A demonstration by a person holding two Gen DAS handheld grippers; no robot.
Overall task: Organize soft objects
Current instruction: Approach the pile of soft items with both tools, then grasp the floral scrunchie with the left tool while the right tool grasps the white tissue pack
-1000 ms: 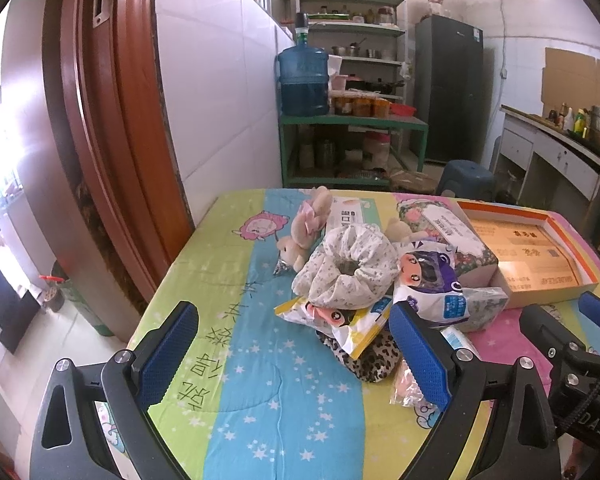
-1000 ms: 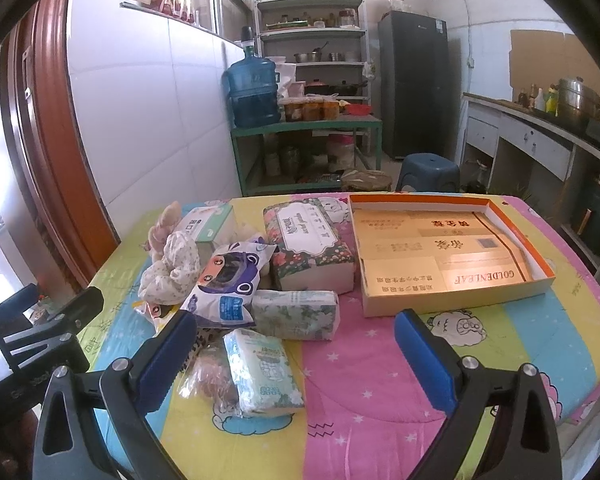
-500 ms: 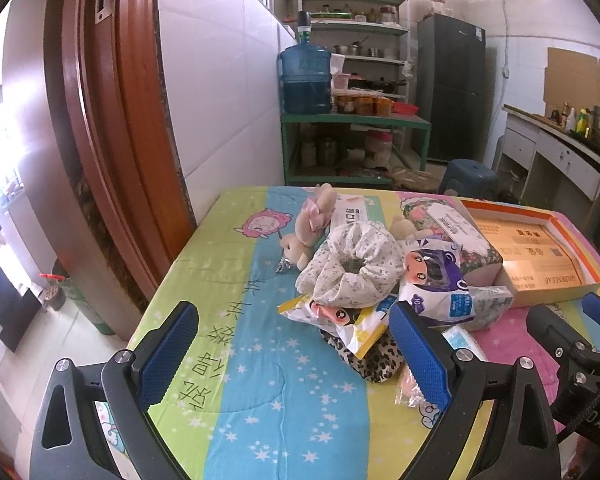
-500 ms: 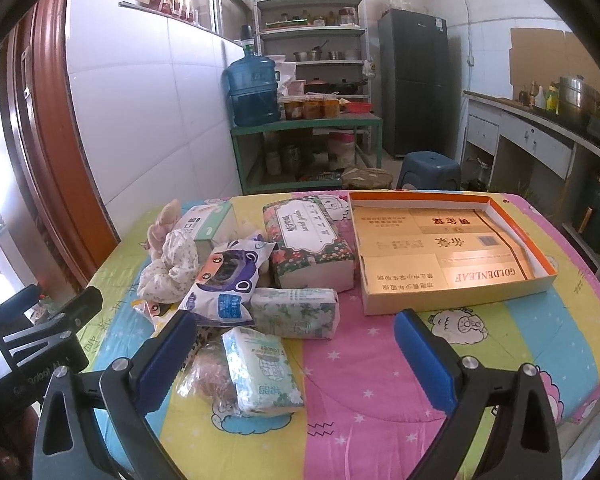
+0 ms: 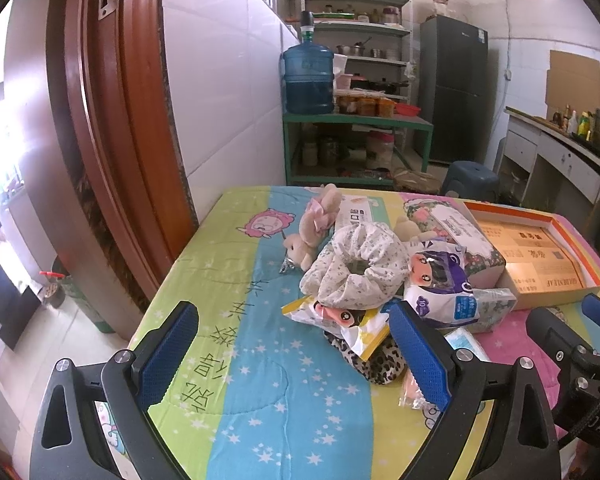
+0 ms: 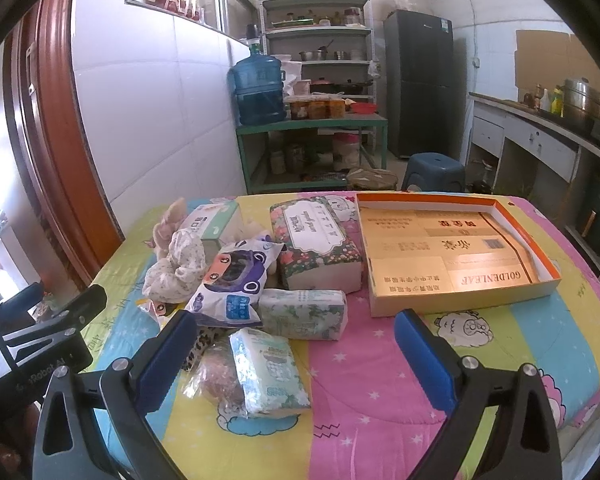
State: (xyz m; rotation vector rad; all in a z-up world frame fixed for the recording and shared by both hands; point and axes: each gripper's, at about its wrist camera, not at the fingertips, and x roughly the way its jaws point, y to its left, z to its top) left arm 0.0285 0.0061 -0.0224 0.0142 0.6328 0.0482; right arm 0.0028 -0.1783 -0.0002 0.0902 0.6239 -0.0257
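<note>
A heap of soft things lies on the colourful cloth-covered table: a white floral scrunchie-like cloth, a small plush rabbit, a yellow snack bag, a leopard-print piece, a purple-faced tissue pack, a floral tissue pack, a small tissue pack and a floral tissue box. An empty orange-rimmed cardboard box lies to the right. My left gripper is open, just before the heap. My right gripper is open above the small tissue pack.
A green box lies at the back of the heap. Behind the table stand a green rack with a blue water jug, a blue stool, a dark fridge and a counter at right. A wooden door frame is left.
Both grippers have drifted slightly; the view of the table shifted a little. Nothing was taken hold of or moved.
</note>
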